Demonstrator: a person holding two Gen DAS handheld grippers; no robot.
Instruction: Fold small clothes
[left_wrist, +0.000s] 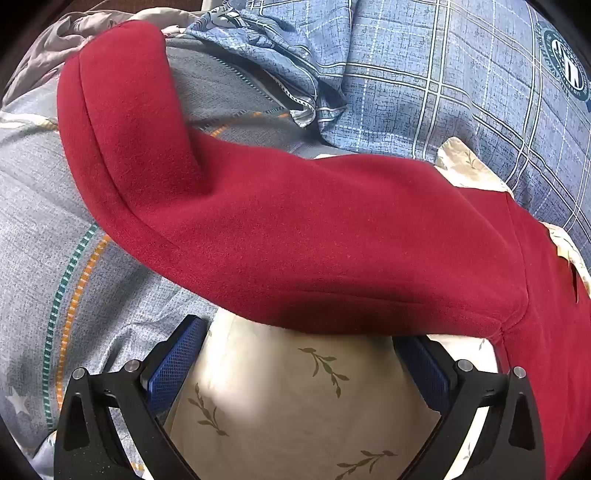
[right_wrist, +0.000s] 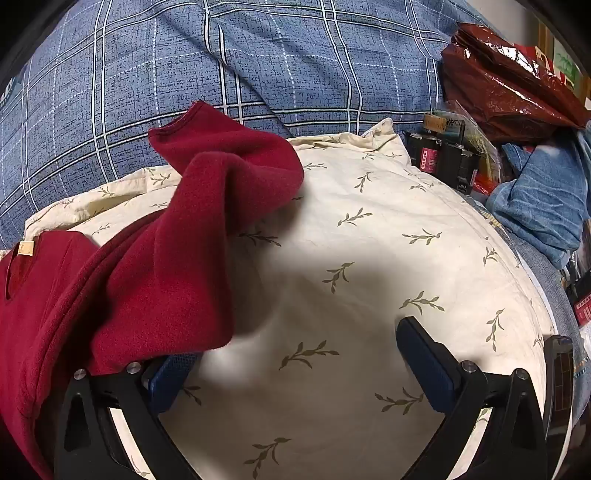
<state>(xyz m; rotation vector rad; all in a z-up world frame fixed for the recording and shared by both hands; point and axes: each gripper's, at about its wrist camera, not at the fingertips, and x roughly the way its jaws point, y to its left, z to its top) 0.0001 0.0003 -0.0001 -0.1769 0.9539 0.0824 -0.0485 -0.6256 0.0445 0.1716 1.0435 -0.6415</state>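
A dark red fleece top (left_wrist: 314, 236) lies on a cream leaf-print pillow (left_wrist: 280, 398). One sleeve (left_wrist: 122, 122) reaches up to the far left, off the pillow. My left gripper (left_wrist: 301, 350) stands wide open over the pillow, and the sleeve's near edge runs across just beyond its blue pads (left_wrist: 173, 358). In the right wrist view the top (right_wrist: 122, 280) fills the left side with its other sleeve (right_wrist: 236, 173) crumpled back. My right gripper (right_wrist: 295, 354) is wide open over bare pillow (right_wrist: 369, 258). The red cloth overlaps its left pad (right_wrist: 170, 380).
A blue plaid duvet (right_wrist: 221, 66) is bunched behind the pillow. A grey sheet with star and stripe print (left_wrist: 44, 229) lies to the left. At the far right sit a dark red plastic bag (right_wrist: 509, 85), black boxes (right_wrist: 443, 155) and blue denim cloth (right_wrist: 543, 199).
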